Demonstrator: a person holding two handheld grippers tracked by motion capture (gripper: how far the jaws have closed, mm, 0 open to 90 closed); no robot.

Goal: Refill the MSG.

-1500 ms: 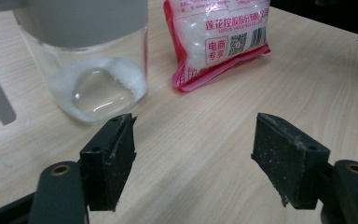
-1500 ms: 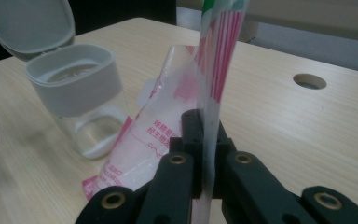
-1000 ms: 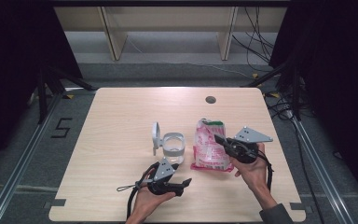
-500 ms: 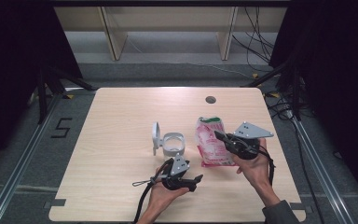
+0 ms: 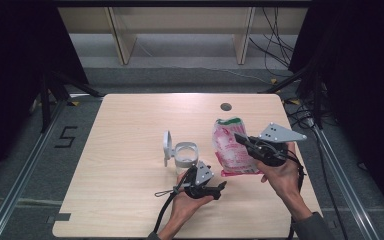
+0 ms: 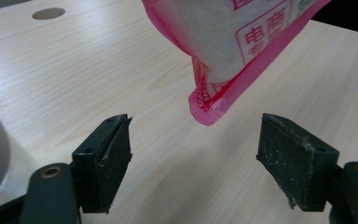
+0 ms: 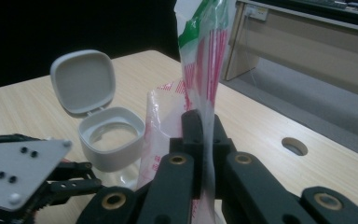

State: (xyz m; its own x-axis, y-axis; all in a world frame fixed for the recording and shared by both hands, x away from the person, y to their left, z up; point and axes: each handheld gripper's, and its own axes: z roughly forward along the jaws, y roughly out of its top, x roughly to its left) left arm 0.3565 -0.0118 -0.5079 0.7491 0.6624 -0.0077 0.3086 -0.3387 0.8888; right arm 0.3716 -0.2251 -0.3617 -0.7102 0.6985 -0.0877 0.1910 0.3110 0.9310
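Observation:
A pink and white plastic bag (image 5: pixel 230 147) with a green top hangs upright over the table, pinched at its side edge by my right gripper (image 5: pixel 241 139), which is shut on it. In the right gripper view the jaws (image 7: pixel 203 122) clamp the thin bag (image 7: pixel 205 56). My left gripper (image 5: pixel 219 188) is open, low over the table just left of the bag's bottom. In the left gripper view the bag's lower corner (image 6: pixel 214 100) hangs clear of the wood ahead of the open jaws (image 6: pixel 196 140). A white jar (image 5: pixel 185 153) stands beside them with its hinged lid (image 5: pixel 167 145) open.
The jar (image 7: pixel 112 140) and its raised lid (image 7: pixel 84 79) stand left of the bag, with the left gripper's grey plate (image 7: pixel 18 172) in front. A round hole (image 5: pixel 225 106) marks the light wooden table (image 5: pixel 125 130) at the back. Dark frames and cables flank the table.
My right gripper has risen and stood the bag up off the table. My left gripper has slid right, from below the jar to near the bag's lower edge.

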